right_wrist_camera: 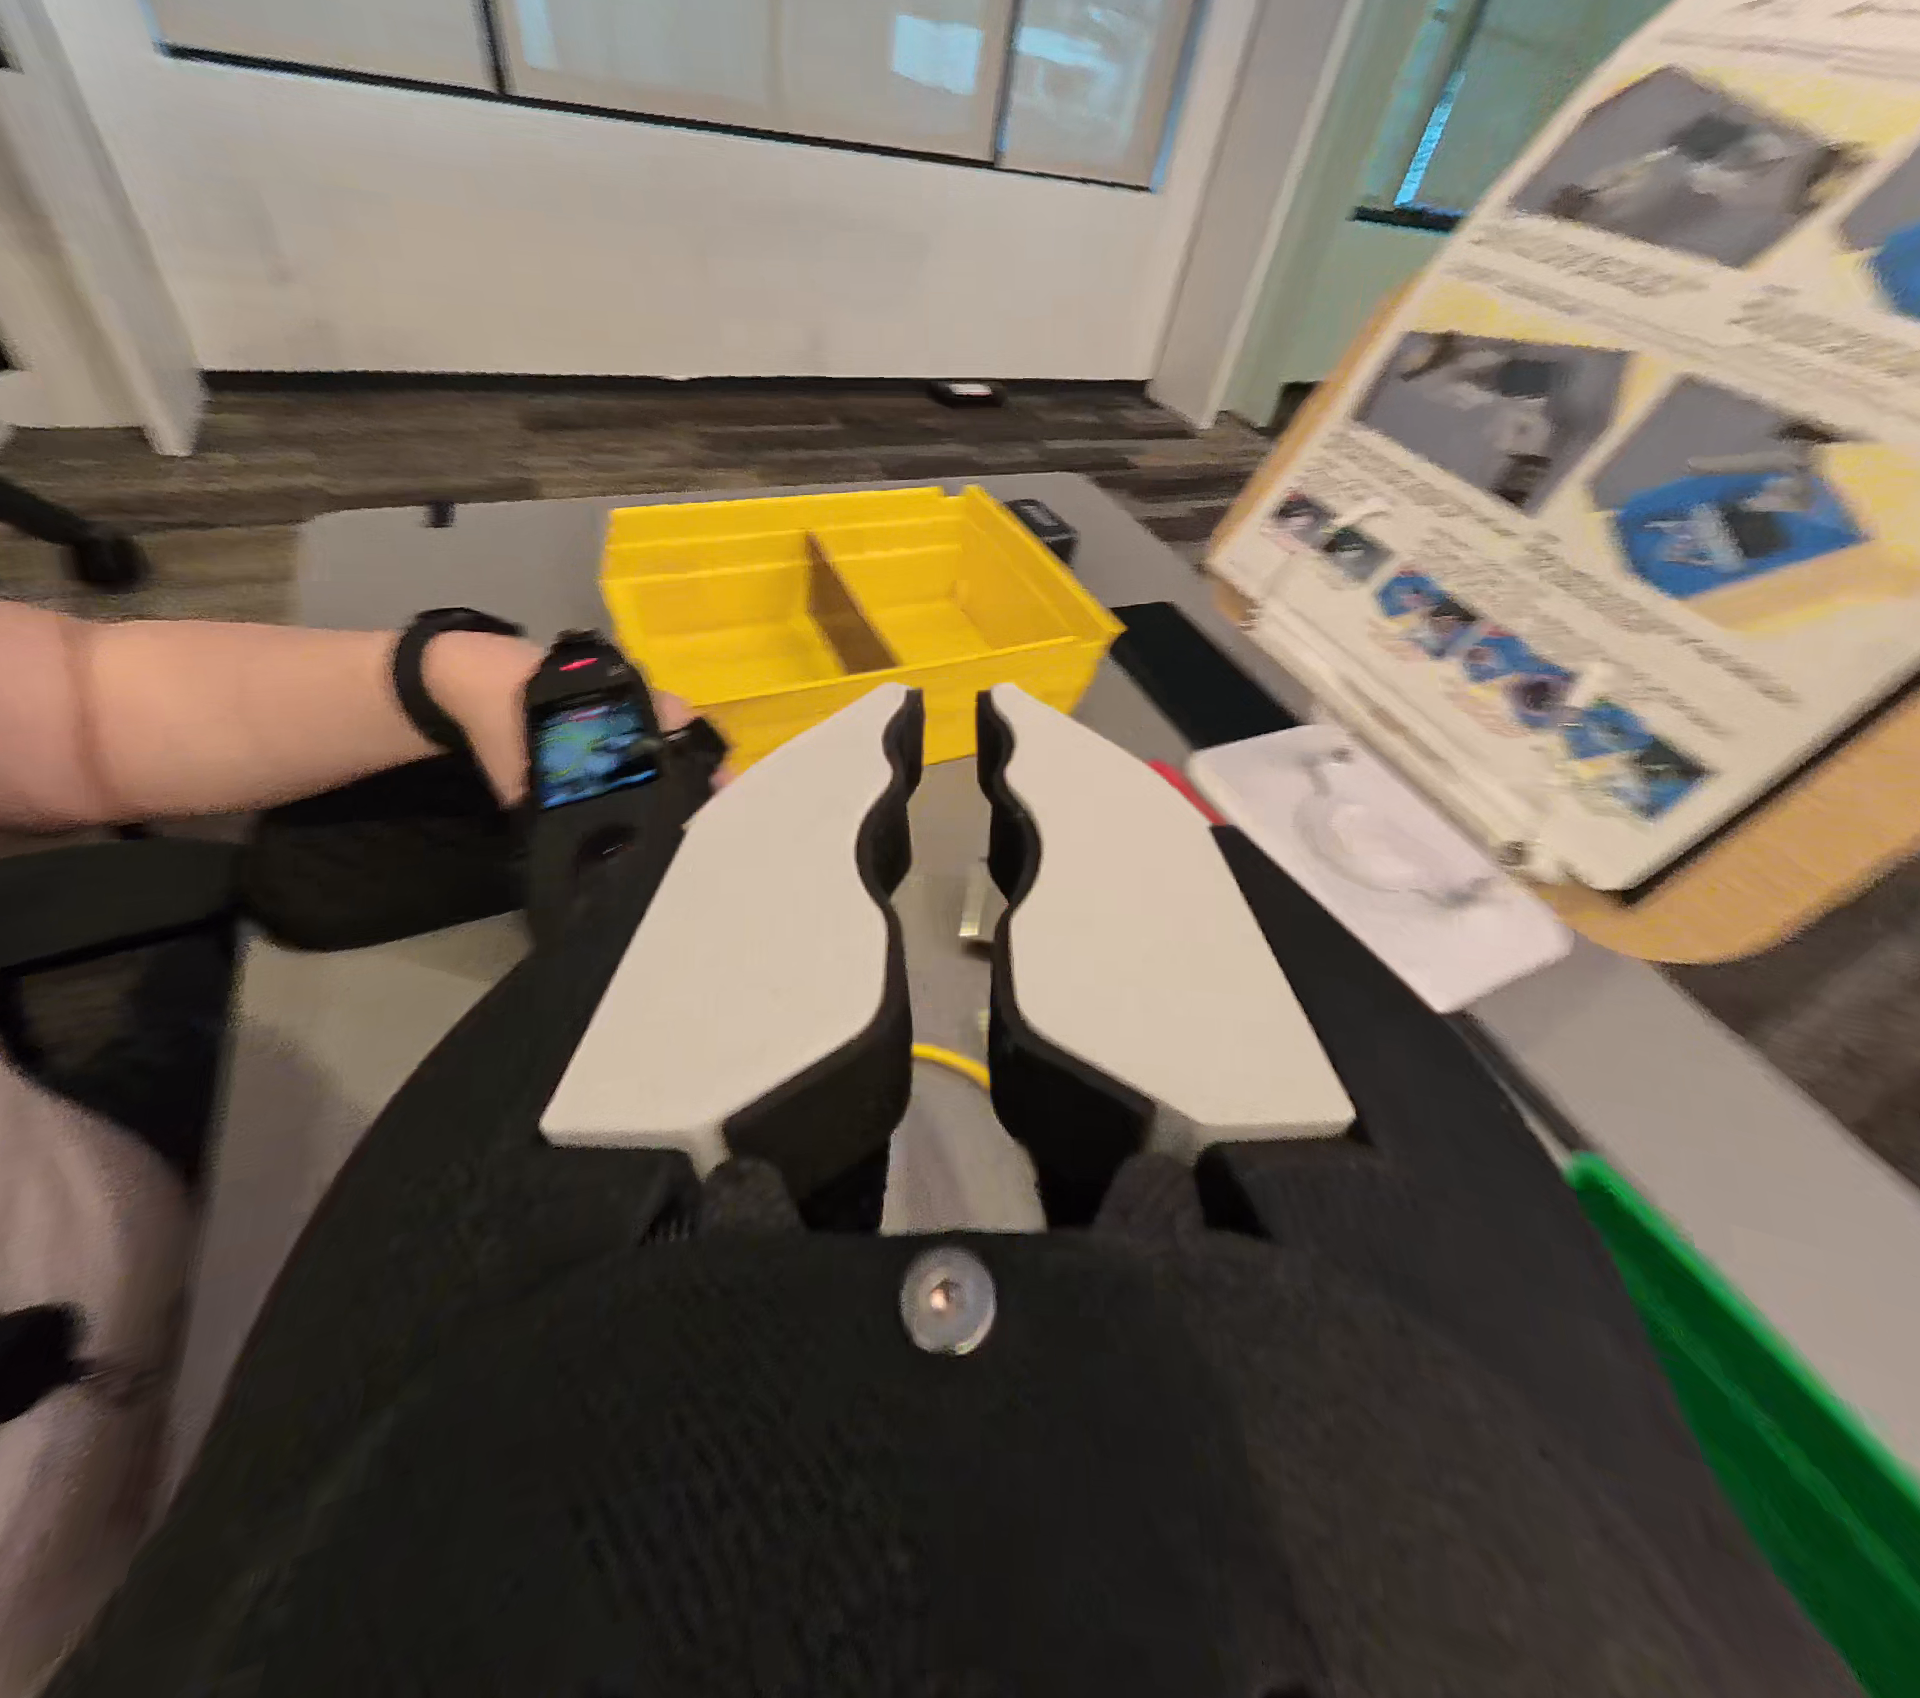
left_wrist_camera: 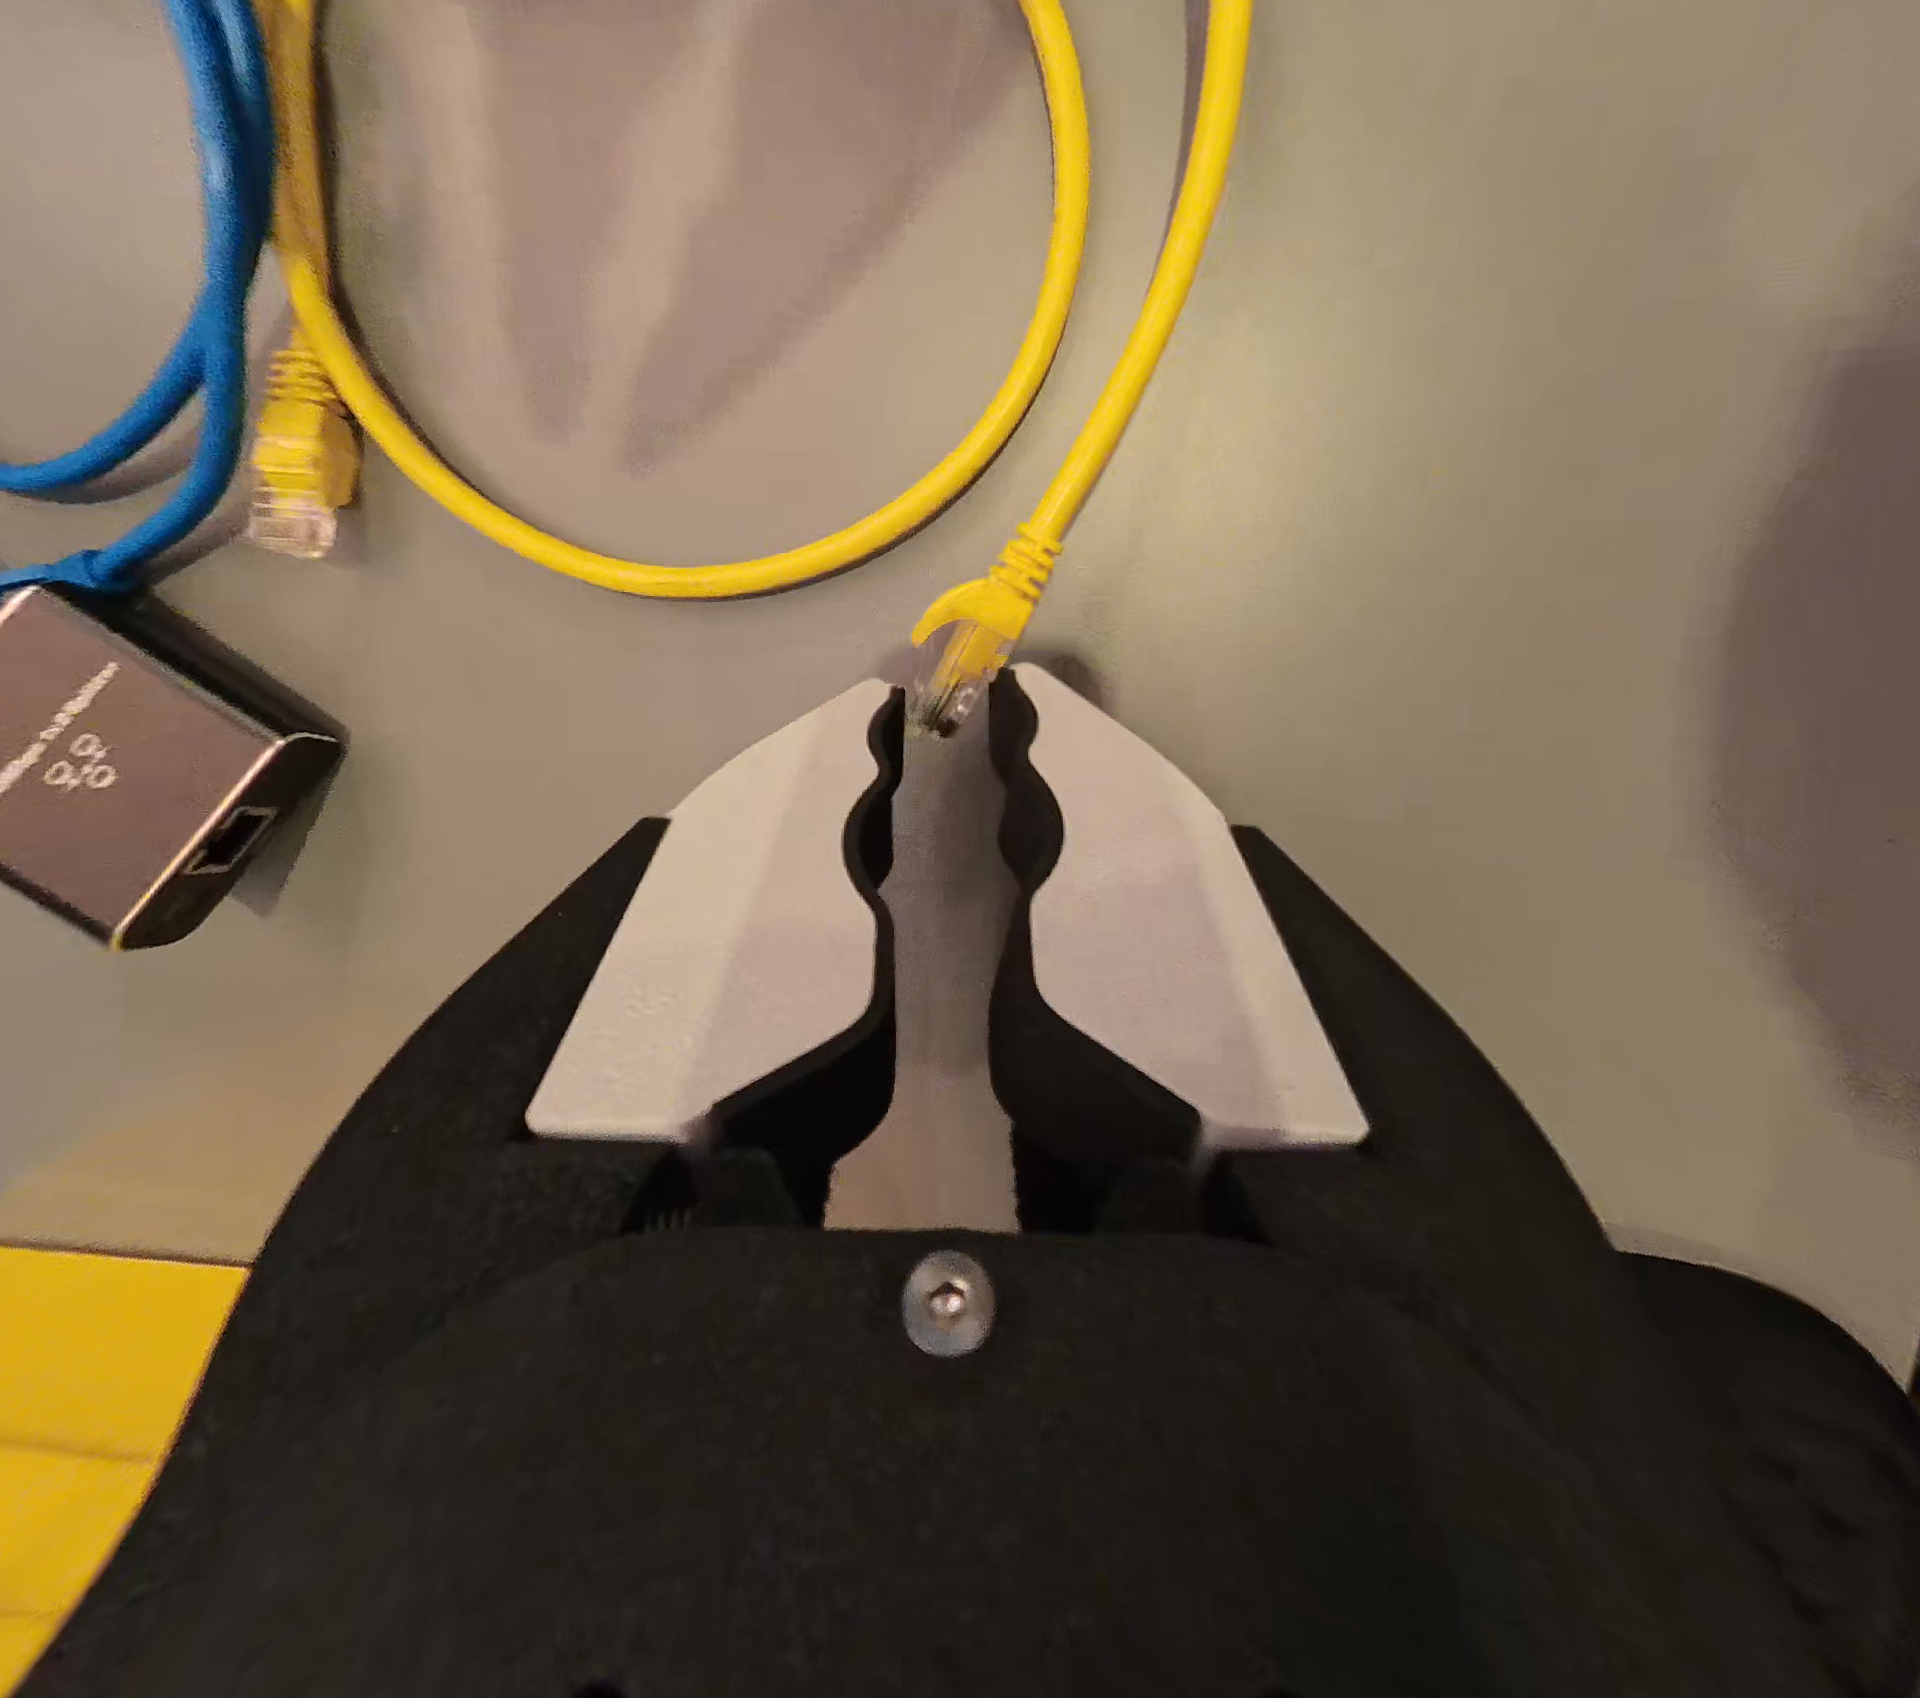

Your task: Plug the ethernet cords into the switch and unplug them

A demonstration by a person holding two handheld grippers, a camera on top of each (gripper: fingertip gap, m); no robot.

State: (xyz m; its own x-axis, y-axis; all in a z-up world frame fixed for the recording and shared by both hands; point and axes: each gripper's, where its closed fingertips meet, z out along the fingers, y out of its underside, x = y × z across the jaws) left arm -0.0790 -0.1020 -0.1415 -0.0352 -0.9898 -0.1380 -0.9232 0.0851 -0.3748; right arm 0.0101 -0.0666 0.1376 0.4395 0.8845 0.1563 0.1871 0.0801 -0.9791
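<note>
In the left wrist view, my left gripper (left_wrist_camera: 951,692) has its tips closed on the clear end of a yellow ethernet plug (left_wrist_camera: 971,625). Its yellow cord (left_wrist_camera: 1060,214) loops away over the grey table, and its other plug (left_wrist_camera: 296,464) lies free at the left. The small grey metal switch (left_wrist_camera: 135,765) lies at the left edge with an empty port (left_wrist_camera: 229,848) facing me. A blue cord (left_wrist_camera: 223,194) runs to its back. My right gripper (right_wrist_camera: 948,713) hovers above the table, slightly open and empty. A bit of yellow cord (right_wrist_camera: 951,1061) shows between its fingers.
A yellow divided bin (right_wrist_camera: 852,609) stands on the table ahead of the right gripper. A person's arm (right_wrist_camera: 208,713) holds the other gripper at the left. A printed poster board (right_wrist_camera: 1610,422) leans at the right, with a clear plastic bag (right_wrist_camera: 1382,859) below it and a green object (right_wrist_camera: 1766,1399) at the lower right. About 30 centimeters separates my left fingertips from my right. The small grey metal switch (left_wrist_camera: 135,765) is about 15 centimeters from my left fingertips and 30 centimeters from my right.
</note>
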